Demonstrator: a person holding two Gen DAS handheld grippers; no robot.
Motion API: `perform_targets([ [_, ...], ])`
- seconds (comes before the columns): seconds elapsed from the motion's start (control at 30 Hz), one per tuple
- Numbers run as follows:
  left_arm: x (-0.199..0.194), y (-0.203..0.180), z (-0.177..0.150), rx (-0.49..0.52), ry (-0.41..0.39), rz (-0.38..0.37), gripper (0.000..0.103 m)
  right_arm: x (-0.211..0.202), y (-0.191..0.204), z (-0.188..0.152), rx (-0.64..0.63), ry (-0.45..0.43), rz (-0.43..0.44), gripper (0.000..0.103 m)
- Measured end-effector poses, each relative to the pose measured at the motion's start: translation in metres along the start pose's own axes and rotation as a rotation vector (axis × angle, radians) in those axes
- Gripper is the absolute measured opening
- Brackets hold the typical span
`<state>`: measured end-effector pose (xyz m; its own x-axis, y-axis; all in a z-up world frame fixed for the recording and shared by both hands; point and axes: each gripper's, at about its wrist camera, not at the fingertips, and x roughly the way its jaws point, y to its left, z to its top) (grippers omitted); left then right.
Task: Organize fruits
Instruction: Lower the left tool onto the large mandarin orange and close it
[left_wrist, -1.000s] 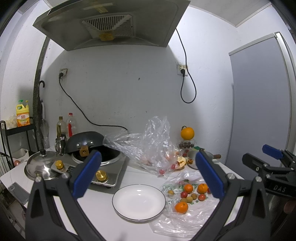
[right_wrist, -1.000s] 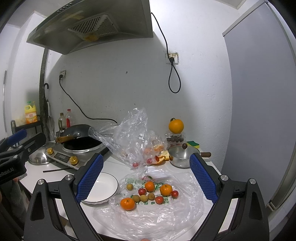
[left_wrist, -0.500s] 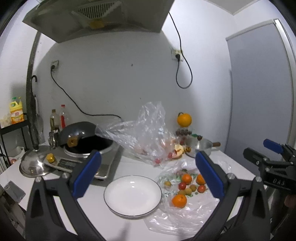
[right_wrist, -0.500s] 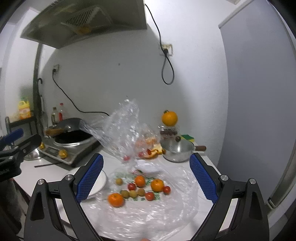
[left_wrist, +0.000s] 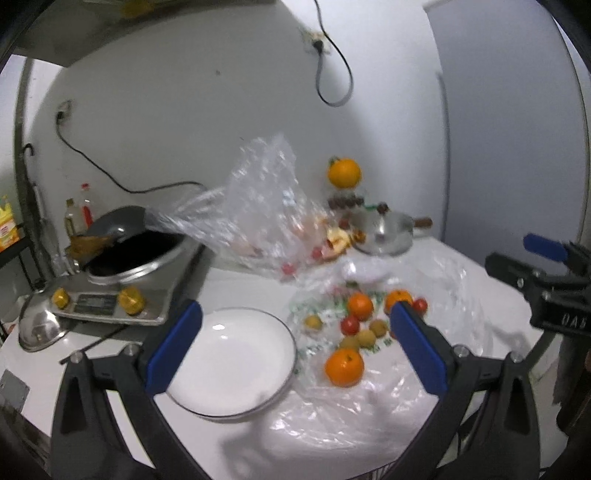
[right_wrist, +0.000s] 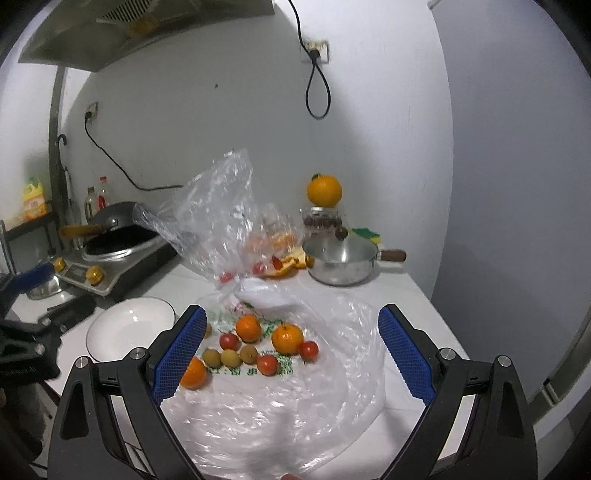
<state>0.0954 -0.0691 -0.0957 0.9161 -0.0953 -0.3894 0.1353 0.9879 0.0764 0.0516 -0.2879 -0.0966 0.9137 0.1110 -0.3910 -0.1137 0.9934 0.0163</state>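
Plainly, we read this as the start of the job, with nothing picked up yet.
Left gripper (left_wrist: 293, 339): jaws spread wide and empty, hovering above the white plate (left_wrist: 229, 354), which we take to be where the fruit should end up.
Right gripper (right_wrist: 291, 350): also spread wide, holding nothing, poised over the loose fruit, so we judge it the likelier one to make the first pick.
Fruit: it all lies on a flattened clear plastic bag (right_wrist: 332, 376) just beside the plate, none of it on the plate.
Oranges: three small ones; the nearest orange (left_wrist: 344, 367) sits closest to the plate's rim, apart from the other two.
Small fruit: red cherry tomatoes (right_wrist: 308, 349) and tan round fruit (right_wrist: 229, 357) (possibly longans, too small to tell) lie mixed together.
Second bag (right_wrist: 221, 221): crumpled and upright behind the pile, with more fruit inside.
Handling: we expect the round fruit to roll on the slick plastic.
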Motion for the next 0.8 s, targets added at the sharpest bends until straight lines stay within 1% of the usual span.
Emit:
perform_targets([
  [0.17,0.027,-0.020,-0.015,0.037,0.070,-0.030,0.102,0.020,-0.010,-0.008,0.004,0.050,0.017,0.096],
  [0.3,0.043,-0.034,-0.024,0.070,0.107,-0.055,0.102,0.032,-0.016,-0.016,0.000,0.076,0.042,0.095],
  [0.37,0.051,-0.039,-0.028,0.079,0.131,-0.065,0.102,0.038,-0.019,-0.020,-0.005,0.099,0.053,0.093],
  [0.43,0.056,-0.044,-0.033,0.088,0.147,-0.073,0.102,0.044,-0.021,-0.024,-0.010,0.119,0.065,0.088],
  [0.5,0.063,-0.049,-0.038,0.096,0.160,-0.081,0.101,0.050,-0.025,-0.028,-0.006,0.133,0.071,0.087],
  [0.57,0.068,-0.053,-0.042,0.100,0.172,-0.101,0.093,0.055,-0.029,-0.032,-0.001,0.143,0.078,0.087],
  [0.6,0.071,-0.055,-0.044,0.103,0.183,-0.110,0.091,0.058,-0.031,-0.034,-0.002,0.150,0.079,0.085],
  [0.63,0.075,-0.057,-0.046,0.105,0.194,-0.115,0.088,0.060,-0.031,-0.036,-0.003,0.155,0.081,0.080],
  [0.7,0.082,-0.060,-0.049,0.117,0.217,-0.122,0.079,0.064,-0.033,-0.039,0.001,0.171,0.083,0.077],
  [0.77,0.090,-0.064,-0.052,0.133,0.241,-0.124,0.068,0.067,-0.034,-0.042,0.001,0.177,0.092,0.076],
  [0.8,0.093,-0.064,-0.053,0.138,0.250,-0.116,0.066,0.068,-0.033,-0.042,-0.001,0.177,0.097,0.076],
])
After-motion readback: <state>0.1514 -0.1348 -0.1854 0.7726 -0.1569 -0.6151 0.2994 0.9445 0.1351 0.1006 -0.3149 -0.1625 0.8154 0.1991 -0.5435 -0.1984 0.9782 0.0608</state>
